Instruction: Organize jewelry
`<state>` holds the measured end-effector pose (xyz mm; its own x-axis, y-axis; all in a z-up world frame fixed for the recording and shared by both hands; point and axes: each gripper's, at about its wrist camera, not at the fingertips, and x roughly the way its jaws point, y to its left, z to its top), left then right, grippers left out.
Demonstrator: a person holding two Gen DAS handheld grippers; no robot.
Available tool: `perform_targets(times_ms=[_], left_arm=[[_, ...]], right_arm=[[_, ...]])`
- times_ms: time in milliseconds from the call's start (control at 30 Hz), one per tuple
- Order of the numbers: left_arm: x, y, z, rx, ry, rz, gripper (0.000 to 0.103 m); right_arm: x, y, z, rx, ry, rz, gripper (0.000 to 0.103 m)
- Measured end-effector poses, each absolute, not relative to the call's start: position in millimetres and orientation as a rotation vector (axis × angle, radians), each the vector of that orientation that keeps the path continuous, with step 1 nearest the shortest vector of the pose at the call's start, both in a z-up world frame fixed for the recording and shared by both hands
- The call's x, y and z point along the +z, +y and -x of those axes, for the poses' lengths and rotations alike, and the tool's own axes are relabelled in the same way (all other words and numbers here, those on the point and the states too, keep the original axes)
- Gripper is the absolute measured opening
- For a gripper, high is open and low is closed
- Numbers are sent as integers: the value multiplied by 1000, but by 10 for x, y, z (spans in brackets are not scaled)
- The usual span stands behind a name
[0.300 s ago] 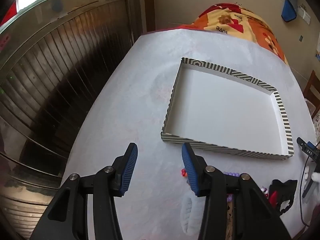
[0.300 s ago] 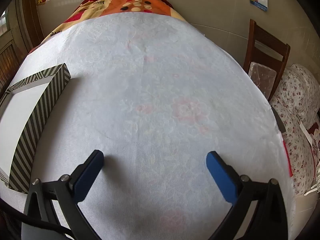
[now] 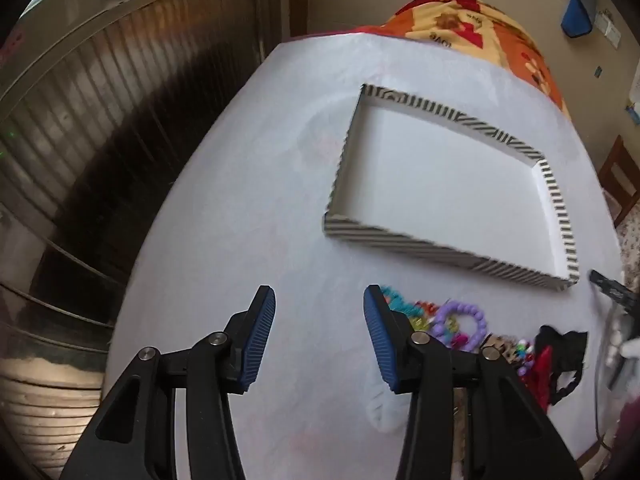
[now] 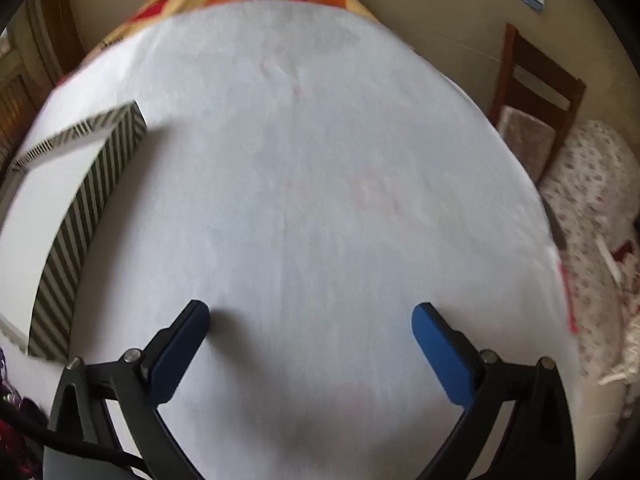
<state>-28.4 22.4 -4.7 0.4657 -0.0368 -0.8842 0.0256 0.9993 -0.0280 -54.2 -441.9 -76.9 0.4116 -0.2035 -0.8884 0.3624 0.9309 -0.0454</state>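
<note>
A shallow box (image 3: 556, 196) with black-and-white striped walls and a bare white floor lies on the white tablecloth; its right wall (image 4: 80, 216) shows at the left of the right wrist view. In front of the box lies a pile of jewelry: a purple bead bracelet (image 3: 464, 320), teal and red pieces (image 3: 404, 306), and a black and red item (image 3: 560, 356). My left gripper (image 3: 320, 300) is open with nothing between its blue pads, just left of the pile. Over bare cloth, my right gripper (image 4: 310, 316) stands wide open and holds nothing.
The table (image 4: 320, 160) is covered in white cloth, with an orange patterned cloth (image 3: 472, 28) at its far end. A wooden chair (image 4: 536, 108) and floral cushions (image 4: 596, 208) stand to the right. A ribbed metal door (image 3: 100, 128) is to the left.
Both views have pulled back and up from the table. More of the jewelry pile now shows beside the left gripper. The jaws of both grippers look unchanged.
</note>
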Motion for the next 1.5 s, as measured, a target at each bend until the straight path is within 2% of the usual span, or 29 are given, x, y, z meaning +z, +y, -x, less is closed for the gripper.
perform_targets(times_ms=[300, 533, 933, 1500], left_arm=[[136, 167, 519, -54, 1042, -15, 36], [303, 65, 674, -100, 980, -32, 36], [411, 32, 820, -159, 942, -8, 36], [347, 65, 827, -155, 956, -30, 36]], right_arm=[[94, -3739, 1308, -240, 986, -213, 102], [447, -3059, 1547, -147, 914, -210, 102], [725, -2336, 1610, -112, 850, -61, 102], [699, -2227, 1571, -40, 878, -78, 102]])
